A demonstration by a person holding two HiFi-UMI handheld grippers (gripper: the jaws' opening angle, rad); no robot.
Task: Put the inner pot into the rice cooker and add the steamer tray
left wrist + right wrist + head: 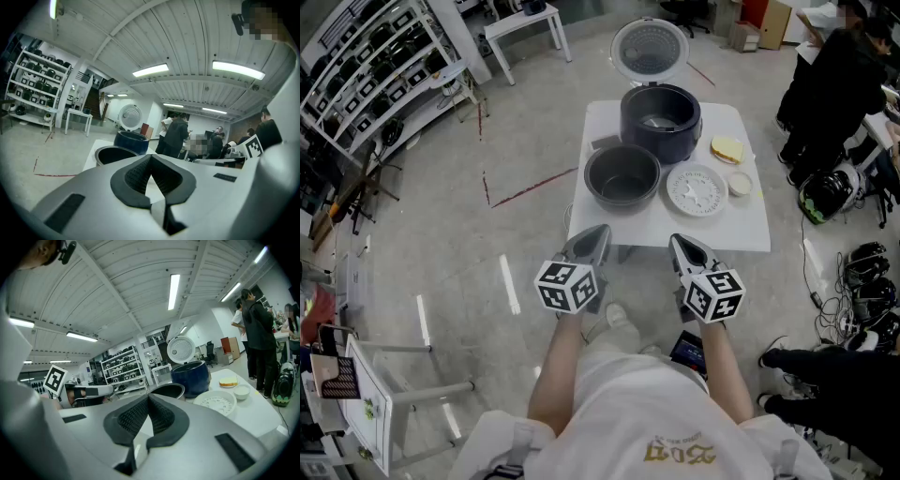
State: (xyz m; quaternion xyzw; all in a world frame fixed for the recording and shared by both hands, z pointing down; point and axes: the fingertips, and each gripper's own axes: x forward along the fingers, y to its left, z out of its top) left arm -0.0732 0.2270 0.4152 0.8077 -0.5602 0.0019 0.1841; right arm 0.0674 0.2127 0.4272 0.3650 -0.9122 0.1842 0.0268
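Zero steps done, head view: a dark grey round metal inner pot sits on the white square table, just in front of the dark blue round rice cooker, whose white lid stands open. A white perforated round steamer tray lies just right of the inner pot.
Head view, hands: the left hand-held gripper and right hand-held gripper hang side by side short of the table's near edge, well apart from pot and tray, touching nothing.
Left gripper view: the left hand-held gripper has its jaws pressed together with nothing between them. The inner pot and rice cooker stand ahead, beyond the tips.
Right gripper view: the right hand-held gripper is likewise closed and empty. The inner pot, rice cooker and steamer tray line up on the table ahead.
Left to do: by the look of it, everything. The pot has to be lifted into the open cooker, then the tray set in on top. Both pairs of jaws would need to open first.
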